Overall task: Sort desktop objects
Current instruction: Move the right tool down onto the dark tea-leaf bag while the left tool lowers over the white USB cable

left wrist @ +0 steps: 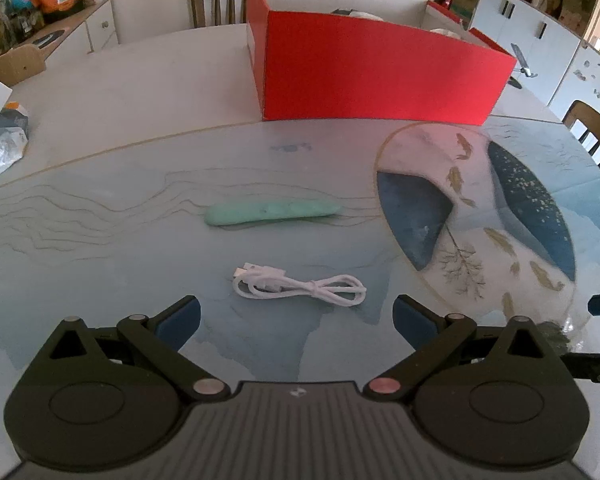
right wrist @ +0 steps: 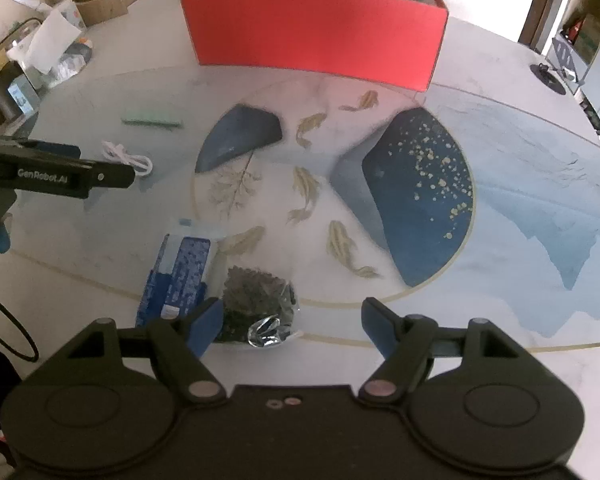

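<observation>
The left hand-held gripper (left wrist: pixel 296 316) gapes wide and empty above a coiled white USB cable (left wrist: pixel 300 287) on the desk (left wrist: pixel 140 240). The right hand-held gripper (right wrist: pixel 292 320), spread and empty, hovers over a clear packet of dark bits (right wrist: pixel 256 300).

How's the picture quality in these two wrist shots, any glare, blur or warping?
Left wrist view: fisheye bends the table edge, the window behind the red box is blown out, the white cable is sharp. Right wrist view: softer, hazy toward the top, glare on the clear bag.
</observation>
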`<state>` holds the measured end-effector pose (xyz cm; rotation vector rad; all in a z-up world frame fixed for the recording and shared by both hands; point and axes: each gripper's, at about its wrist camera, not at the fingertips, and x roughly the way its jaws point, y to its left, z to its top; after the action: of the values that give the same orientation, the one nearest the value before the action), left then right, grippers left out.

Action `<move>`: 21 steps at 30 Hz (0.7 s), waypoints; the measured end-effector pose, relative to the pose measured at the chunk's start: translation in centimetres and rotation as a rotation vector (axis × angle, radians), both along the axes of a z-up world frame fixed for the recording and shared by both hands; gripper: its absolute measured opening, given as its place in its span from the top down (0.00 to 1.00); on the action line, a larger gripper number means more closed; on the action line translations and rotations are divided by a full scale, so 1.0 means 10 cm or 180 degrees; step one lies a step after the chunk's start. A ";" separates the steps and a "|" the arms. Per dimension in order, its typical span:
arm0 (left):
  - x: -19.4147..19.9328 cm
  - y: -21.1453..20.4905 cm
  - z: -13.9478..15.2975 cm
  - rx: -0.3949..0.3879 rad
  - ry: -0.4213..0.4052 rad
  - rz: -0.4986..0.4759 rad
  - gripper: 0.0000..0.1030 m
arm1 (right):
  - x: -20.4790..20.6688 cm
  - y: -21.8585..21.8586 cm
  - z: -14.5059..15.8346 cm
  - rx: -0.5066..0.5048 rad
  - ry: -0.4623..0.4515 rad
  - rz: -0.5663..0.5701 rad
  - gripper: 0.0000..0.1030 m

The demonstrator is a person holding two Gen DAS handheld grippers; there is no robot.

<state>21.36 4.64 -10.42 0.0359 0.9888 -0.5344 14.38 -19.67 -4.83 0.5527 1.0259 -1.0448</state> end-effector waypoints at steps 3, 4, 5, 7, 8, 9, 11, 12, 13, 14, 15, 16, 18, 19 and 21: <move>0.01 -0.03 -0.04 0.0040 0.0000 0.0004 0.00 | 0.01 -0.03 -0.04 0.0031 0.0012 -0.0016 0.26; 0.01 -0.04 -0.06 0.0061 -0.0006 0.0008 0.00 | 0.02 -0.05 -0.05 0.0040 0.0022 -0.0023 0.26; 0.01 -0.05 -0.07 0.0075 -0.0013 0.0015 0.00 | 0.02 -0.06 -0.06 0.0053 0.0023 -0.0030 0.26; 0.01 -0.06 -0.08 0.0111 -0.0036 0.0041 0.00 | 0.05 -0.08 -0.06 0.0082 -0.0011 -0.0018 0.26; 0.02 -0.07 -0.09 0.0116 -0.0045 0.0051 0.00 | 0.06 -0.09 -0.05 0.0096 -0.0026 -0.0013 0.26; 0.02 -0.07 -0.09 0.0112 -0.0051 0.0055 0.00 | 0.06 -0.09 -0.04 0.0111 -0.0066 -0.0011 0.26; 0.02 -0.08 -0.09 0.0137 -0.0092 0.0055 0.00 | 0.08 -0.09 -0.01 0.0141 -0.0128 0.0000 0.26; 0.01 -0.09 -0.08 0.0149 -0.0115 0.0045 0.00 | 0.09 -0.09 -0.01 0.0158 -0.0129 -0.0011 0.26; 0.01 -0.10 -0.08 0.0157 -0.0130 0.0036 0.00 | 0.11 -0.09 -0.02 0.0179 -0.0129 -0.0017 0.26; 0.02 -0.11 -0.08 0.0155 -0.0140 0.0038 0.00 | 0.12 -0.10 -0.04 0.0194 -0.0128 -0.0008 0.26; 0.02 -0.11 -0.09 0.0160 -0.0140 0.0042 0.00 | 0.13 -0.10 -0.07 0.0213 -0.0118 -0.0014 0.26; 0.02 -0.12 -0.10 0.0171 -0.0132 0.0049 0.00 | 0.14 -0.11 -0.09 0.0226 -0.0083 -0.0019 0.26; 0.03 -0.12 -0.11 0.0201 -0.0124 0.0059 0.00 | 0.13 -0.12 -0.13 0.0250 -0.0046 -0.0071 0.27; 0.03 -0.12 -0.12 0.0220 -0.0122 0.0064 0.00 | 0.11 -0.12 -0.15 0.0269 -0.0056 -0.0090 0.28; 0.03 -0.13 -0.13 0.0240 -0.0140 0.0080 0.00 | 0.09 -0.13 -0.17 0.0290 -0.0041 -0.0132 0.28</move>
<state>21.71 3.36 -11.72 0.1019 0.9650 -0.4713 15.25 -20.98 -6.57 0.6567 1.0584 -1.0334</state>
